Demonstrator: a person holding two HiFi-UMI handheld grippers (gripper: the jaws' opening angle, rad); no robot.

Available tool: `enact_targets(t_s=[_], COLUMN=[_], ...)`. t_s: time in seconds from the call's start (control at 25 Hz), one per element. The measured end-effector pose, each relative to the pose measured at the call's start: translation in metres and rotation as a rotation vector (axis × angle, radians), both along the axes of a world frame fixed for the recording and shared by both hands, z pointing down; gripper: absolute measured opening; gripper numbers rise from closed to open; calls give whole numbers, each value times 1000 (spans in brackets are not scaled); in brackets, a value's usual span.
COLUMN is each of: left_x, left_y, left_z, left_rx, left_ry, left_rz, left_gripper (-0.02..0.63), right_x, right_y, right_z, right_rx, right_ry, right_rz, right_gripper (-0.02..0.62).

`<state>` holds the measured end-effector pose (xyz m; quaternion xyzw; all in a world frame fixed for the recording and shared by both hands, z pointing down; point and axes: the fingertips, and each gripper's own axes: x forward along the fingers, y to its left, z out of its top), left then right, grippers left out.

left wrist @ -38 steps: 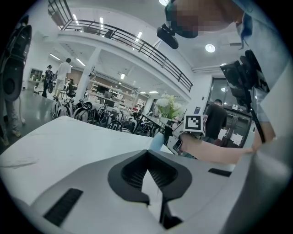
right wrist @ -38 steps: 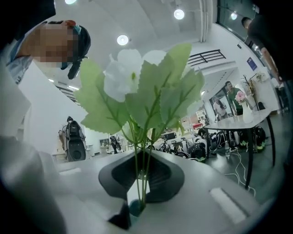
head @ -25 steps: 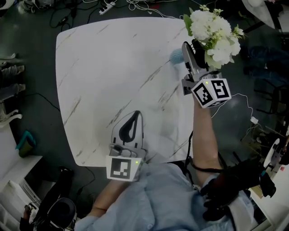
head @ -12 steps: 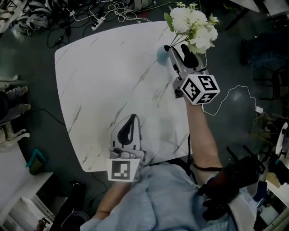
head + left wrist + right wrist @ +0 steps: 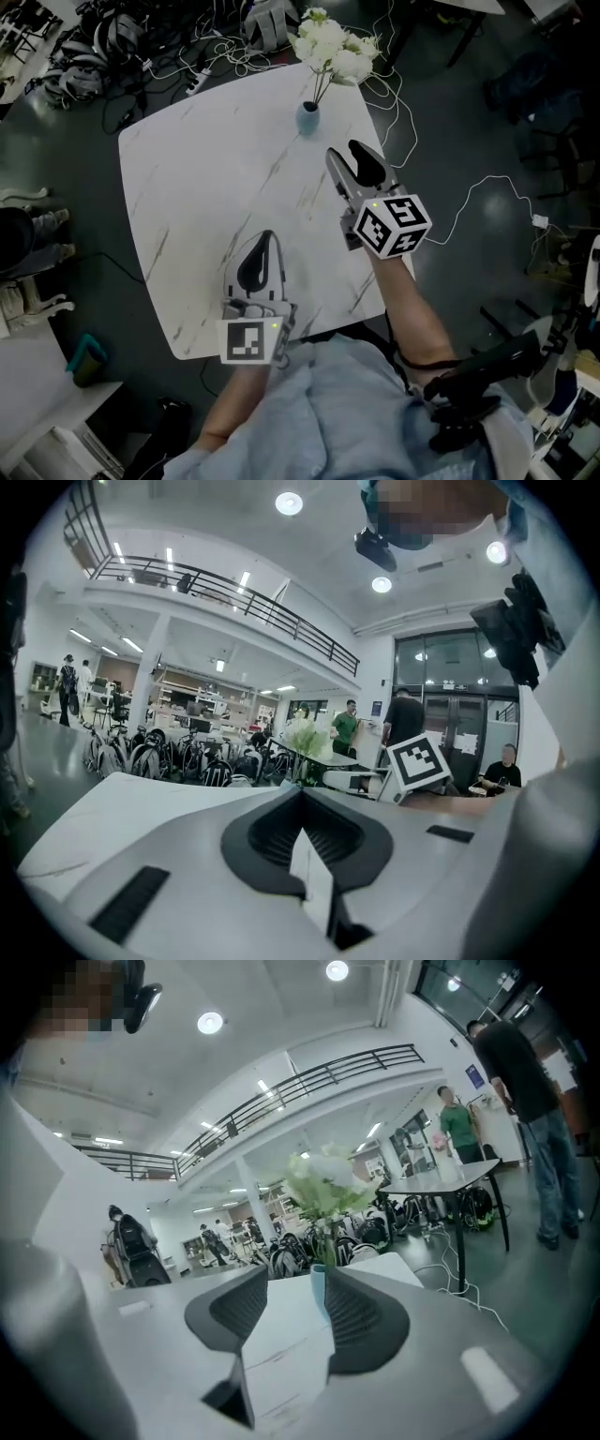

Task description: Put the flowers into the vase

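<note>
Two hand-held grippers: both hover over the worktop [image 5: 187,187], well apart from each other.
Left hand-held gripper [image 5: 266,236]: jaws pressed together at the tips with nothing in them. It sits just inside the near edge, pointing across the surface.
Right hand-held gripper [image 5: 351,156]: jaws spread, nothing between them. It is close to the right edge and aimed at the vase, with a stretch of bare surface between the two.
Vase [image 5: 308,117]: small, blue and upright, near the far right corner, close to both the far and right edges.
Flowers [image 5: 333,45]: a white bunch with its stems in the vase; the heads lean out past the far edge.
Right gripper view: the vase [image 5: 318,1283] and flowers [image 5: 323,1185] show well beyond the gap of the jaws.
Worktop: white, marbled, with rounded corners. A wide bare stretch lies to the left of the vase and between the grippers.
Floor: dark. Tangled cables [image 5: 225,52] lie beyond the far edge, and one white cable [image 5: 478,192] trails off the right side.
</note>
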<state>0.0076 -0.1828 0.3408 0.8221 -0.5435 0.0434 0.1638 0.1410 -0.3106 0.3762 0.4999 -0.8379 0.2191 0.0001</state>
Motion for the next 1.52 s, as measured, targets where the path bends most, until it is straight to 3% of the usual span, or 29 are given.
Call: enact_targets(t_s=[0.2,0.32,0.48,0.68,1.08,1.52], left_x=[10,14,6,-1,-16,-28], left_y=[0,2,14,33,102,125], left_z=[-33,-52,-42,-53,-77,-101], left_rx=[91,153,129,125,199,264], left_ry=[-40,-54,-41,-24,-4,17], left_rz=[-47,-74,-100,-80,-27,4], left_gripper=[5,5,5,5,5,5], right_x=[-22,-30,-41,-58,-84,-96], right_y=[56,81,105,142,218,248], right_z=[-43,-67,-81,-78,-105,-122], right_rx=[31,73,117,110,208,242], right_ry=[19,41,76,88,146,171], right_rz=[-104,-139,-180,-179,-120,-92], right_gripper=[156,77,8,3,2,0])
